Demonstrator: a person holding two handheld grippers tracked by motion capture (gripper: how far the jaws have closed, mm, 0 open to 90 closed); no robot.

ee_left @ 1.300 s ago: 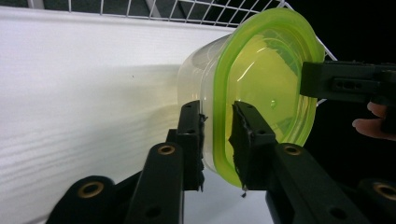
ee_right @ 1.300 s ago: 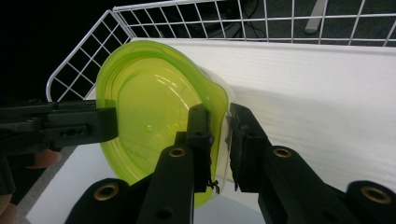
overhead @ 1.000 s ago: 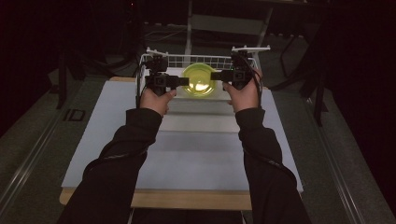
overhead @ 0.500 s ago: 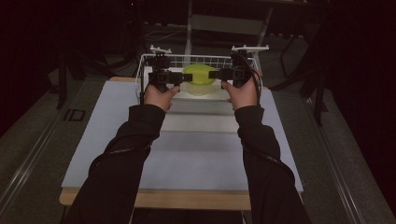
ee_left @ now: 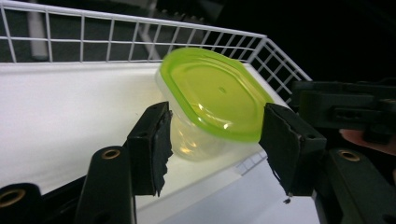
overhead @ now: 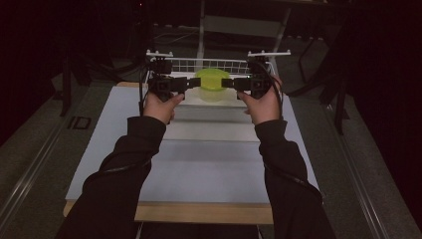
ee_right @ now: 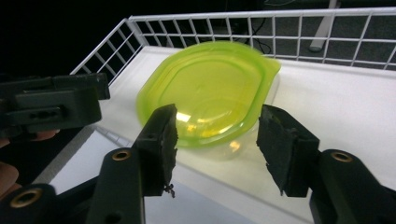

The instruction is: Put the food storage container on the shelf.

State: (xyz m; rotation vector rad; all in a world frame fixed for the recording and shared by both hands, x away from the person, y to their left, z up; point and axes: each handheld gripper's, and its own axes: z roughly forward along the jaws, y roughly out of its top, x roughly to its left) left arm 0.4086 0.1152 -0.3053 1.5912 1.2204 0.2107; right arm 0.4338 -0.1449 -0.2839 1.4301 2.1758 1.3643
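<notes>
Container (overhead: 212,85) with the green lid (ee_left: 212,91) is sitting inside the white wire basket (overhead: 174,63) at the far end of the table (overhead: 209,169), on the basket's white floor. We are seeing clear plastic walls under the lid, and the container is looking a little tilted, though we cannot tell this for sure.

We are holding the left gripper (overhead: 195,82) and the right gripper (overhead: 226,83) on the two sides of the container, pointing toward each other. Both pairs of jaws have just been opening, and now they are standing about half wide. In the left gripper view the container is lying beyond the pads and not pressed by them; in the right gripper view it is the same. So we are judging that nothing is being held at this moment, and the container is resting by itself.

What could go wrong from here? We are thinking the pads are staying very near the lid's rim. If one hand is pulling back at a slant, a pad may catch the rim and drag or tip the light container. If the lid is not pressed down fully, such a touch may lift it. The basket wires are also close, so a jaw may hook on them.
</notes>
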